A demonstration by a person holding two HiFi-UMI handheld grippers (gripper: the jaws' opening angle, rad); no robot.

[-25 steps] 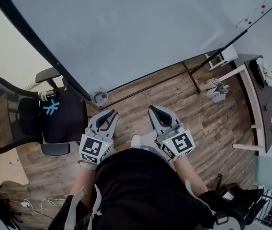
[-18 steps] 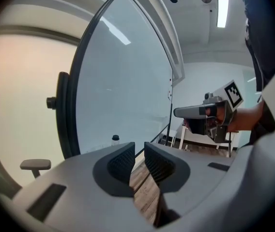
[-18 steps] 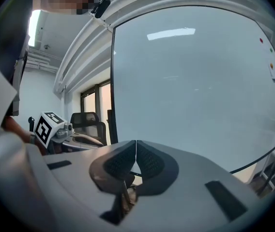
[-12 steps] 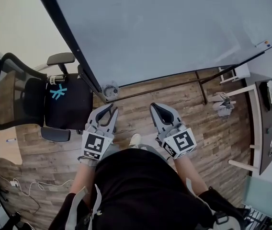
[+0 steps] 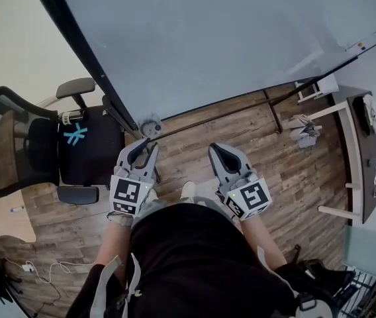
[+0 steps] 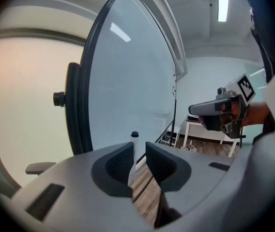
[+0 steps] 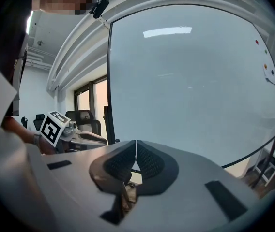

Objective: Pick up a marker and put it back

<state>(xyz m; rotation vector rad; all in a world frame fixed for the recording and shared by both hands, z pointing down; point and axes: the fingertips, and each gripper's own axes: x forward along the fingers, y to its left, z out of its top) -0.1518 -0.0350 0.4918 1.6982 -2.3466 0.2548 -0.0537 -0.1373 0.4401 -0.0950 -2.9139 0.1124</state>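
While waist-high, left gripper (image 5: 147, 146) beside right gripper (image 5: 213, 150).

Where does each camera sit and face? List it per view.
Head view: on the head, looking steeply down at left gripper, right gripper, torso, floor, whiteboard.
Left gripper view: on the left gripper, facing the whiteboard's edge and a marker beyond its parted jaws; right gripper shows.
Right gripper view: on the right gripper, facing the whiteboard over closed jaws; left gripper shows.
All share the whiteboard.

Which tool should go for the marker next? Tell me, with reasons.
Left, probably. The left tool has its jaws apart, the marker lined up just beyond them beside the whiteboard. The right tool is shut and faces bare board.
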